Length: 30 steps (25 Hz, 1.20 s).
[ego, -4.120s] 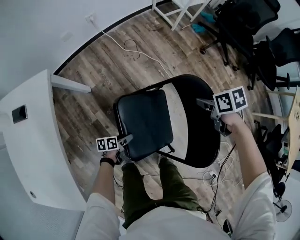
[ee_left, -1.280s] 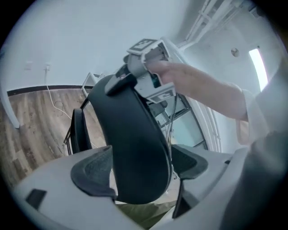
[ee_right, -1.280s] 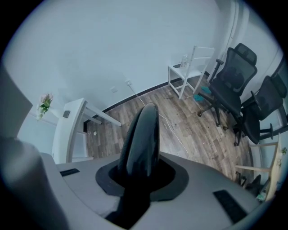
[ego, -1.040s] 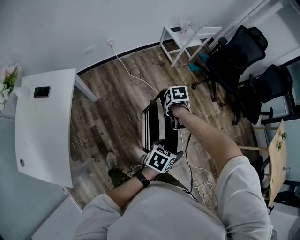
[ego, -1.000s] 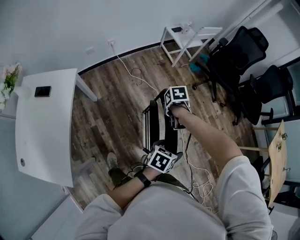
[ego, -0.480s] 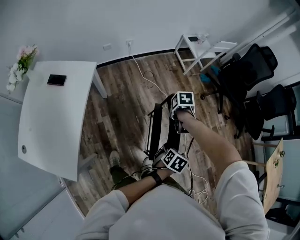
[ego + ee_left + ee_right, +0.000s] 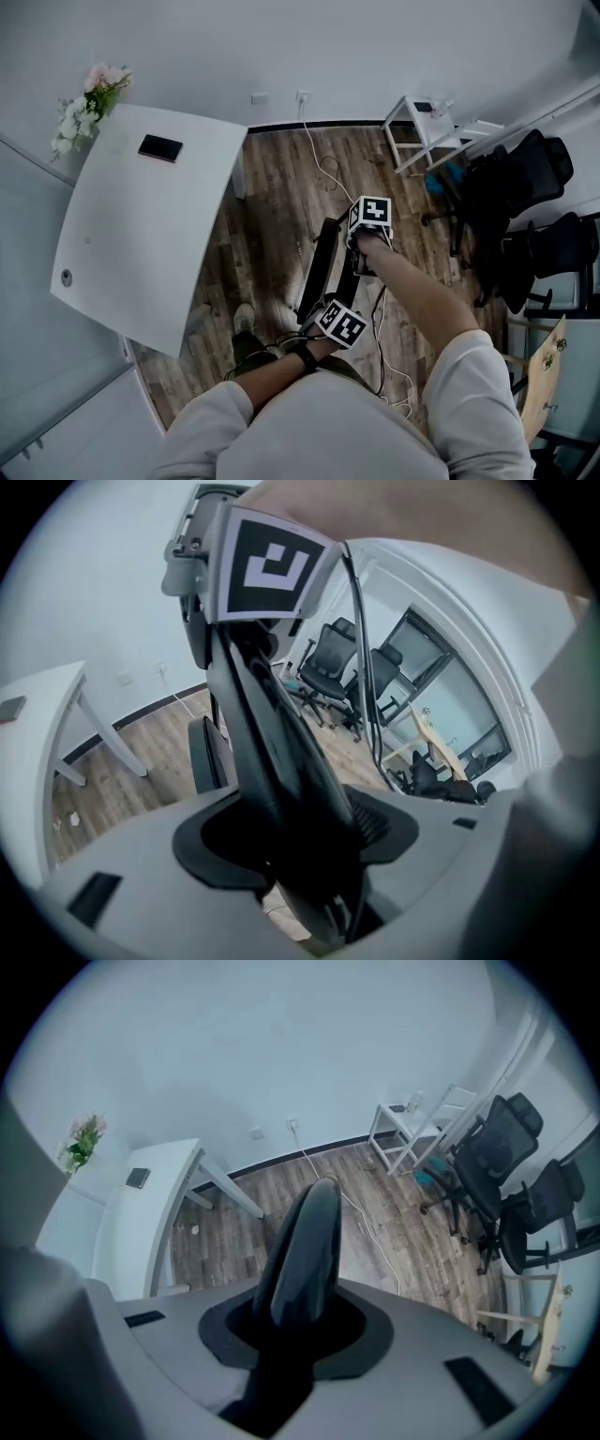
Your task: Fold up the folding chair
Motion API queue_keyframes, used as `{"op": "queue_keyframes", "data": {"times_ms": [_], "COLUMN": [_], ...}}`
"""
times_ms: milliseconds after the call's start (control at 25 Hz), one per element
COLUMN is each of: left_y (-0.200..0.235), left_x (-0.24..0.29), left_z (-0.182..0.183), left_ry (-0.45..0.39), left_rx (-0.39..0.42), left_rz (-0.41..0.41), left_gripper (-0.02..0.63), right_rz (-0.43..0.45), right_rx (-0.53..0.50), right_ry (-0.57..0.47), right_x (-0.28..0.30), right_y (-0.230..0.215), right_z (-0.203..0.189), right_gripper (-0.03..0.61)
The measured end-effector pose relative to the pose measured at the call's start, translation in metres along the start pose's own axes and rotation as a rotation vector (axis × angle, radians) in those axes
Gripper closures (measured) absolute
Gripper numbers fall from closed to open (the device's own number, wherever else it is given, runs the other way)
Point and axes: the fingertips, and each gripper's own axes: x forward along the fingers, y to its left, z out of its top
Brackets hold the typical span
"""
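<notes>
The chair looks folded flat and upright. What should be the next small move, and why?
Probably let the left gripper finish closing on the folding chair. Its jaws are closing with the chair's edge between them, while the right gripper is shut on the top of the flat, upright chair, so only one firm grip seems to steady it.
</notes>
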Motion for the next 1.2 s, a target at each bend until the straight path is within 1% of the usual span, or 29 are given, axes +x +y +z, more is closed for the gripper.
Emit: {"op": "queue_keyframes", "data": {"times_ms": [200, 440, 600, 840, 1080, 1200], "left_y": [0.062, 0.138, 0.185, 0.228, 0.261, 0.274], "left_x": [-0.043, -0.101, -0.136, -0.172, -0.197, -0.207], "left_z": [-0.019, -0.044, -0.059, -0.073, -0.088, -0.095], "left_ry": [-0.022, -0.021, -0.027, -0.056, -0.069, -0.076], "left_rx": [-0.031, -0.058, -0.070, -0.091, -0.105, -0.121], "left_rz": [0.019, 0.049, 0.062, 0.078, 0.099, 0.112], "left_gripper": [0.350, 0.354, 0.364, 0.368, 0.377, 0.380], "right_rz": [0.022, 0.057, 0.067, 0.068, 0.081, 0.088], "right_rx": [-0.012, -0.036, -0.045, -0.073, -0.095, -0.122], "right_ry": [-0.003, -0.002, 0.002, -0.006, 0.002, 0.001], "right_x": [0.005, 0.012, 0.015, 0.017, 0.021, 0.024], "right_y": [0.077, 0.177, 0.234, 0.290, 0.333, 0.358], "right_z": [0.014, 0.031, 0.042, 0.051, 0.054, 0.056], "right_gripper": [0.480, 0.479, 0.474, 0.477, 0.471, 0.465]}}
